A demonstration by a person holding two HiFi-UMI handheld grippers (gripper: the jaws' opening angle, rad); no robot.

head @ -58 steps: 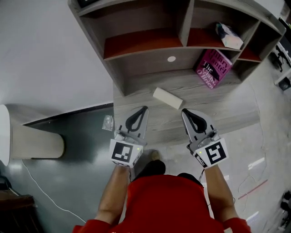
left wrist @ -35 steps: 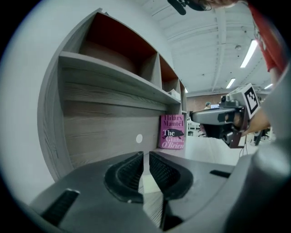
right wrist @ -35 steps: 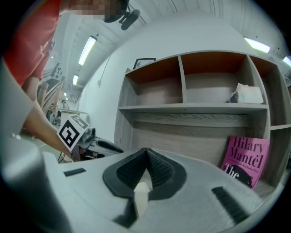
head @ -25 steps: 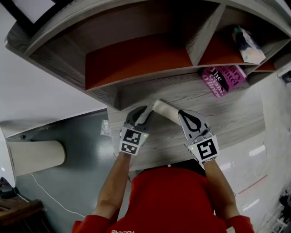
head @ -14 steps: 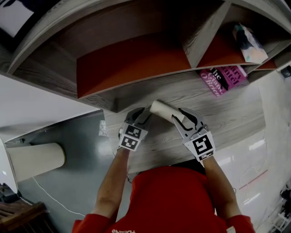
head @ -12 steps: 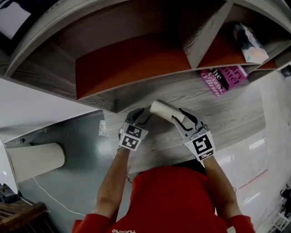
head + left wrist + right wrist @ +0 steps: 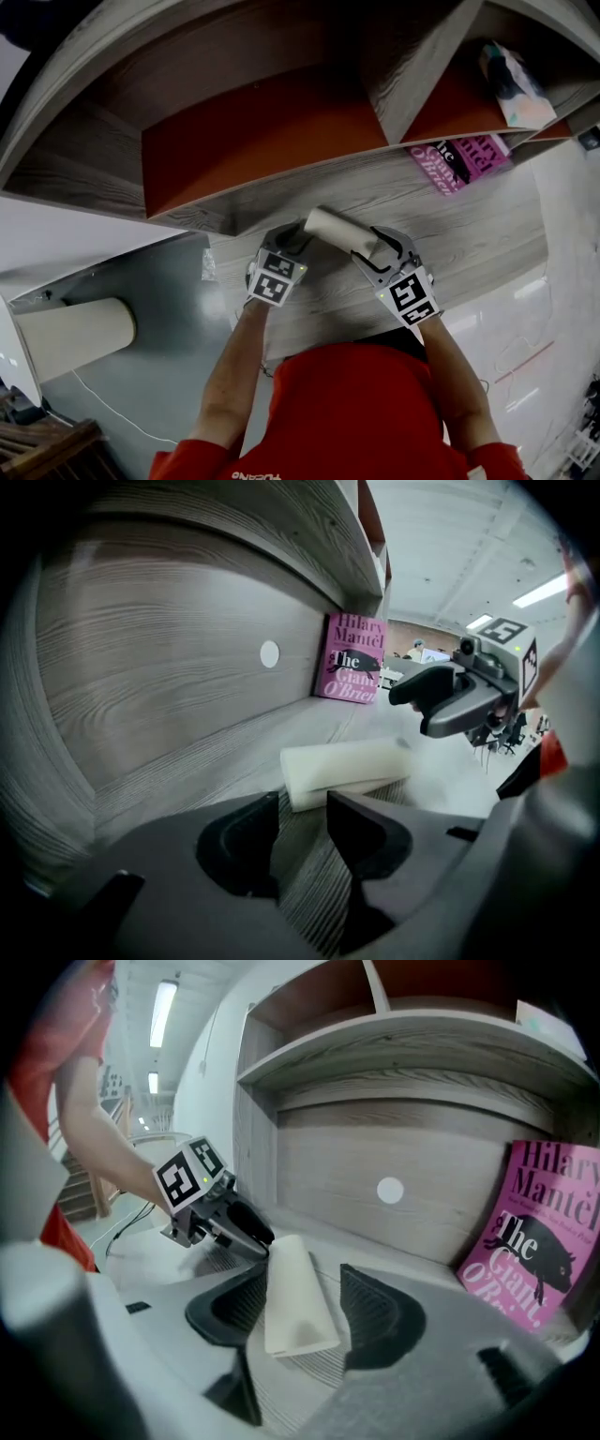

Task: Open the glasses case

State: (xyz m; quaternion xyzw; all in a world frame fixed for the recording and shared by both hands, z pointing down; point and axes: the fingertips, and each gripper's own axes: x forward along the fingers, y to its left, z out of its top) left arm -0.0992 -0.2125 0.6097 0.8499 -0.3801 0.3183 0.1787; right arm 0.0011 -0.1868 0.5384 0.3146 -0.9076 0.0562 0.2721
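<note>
The white glasses case (image 7: 337, 229) lies shut on the grey wood desk (image 7: 469, 234), slanting from upper left to lower right. My left gripper (image 7: 296, 238) is at its left end. In the left gripper view the case (image 7: 347, 769) ends right at the tips of my left gripper (image 7: 302, 808), whose jaws stand apart without pressing it. My right gripper (image 7: 372, 249) straddles the other end. The right gripper view shows the case (image 7: 295, 1293) between the jaws of my right gripper (image 7: 300, 1309), which are opening, with a gap on the right side.
A pink book (image 7: 464, 159) leans against the shelf unit's back wall (image 7: 309, 187) to the right. A pale packet (image 7: 511, 89) lies in an upper compartment. Left of the desk, a white cylinder (image 7: 70, 333) and a small clear bag (image 7: 208, 265) are on the floor.
Both grippers have come down and forward onto the two ends of the case. Their jaws have spread apart. The case has not moved.
</note>
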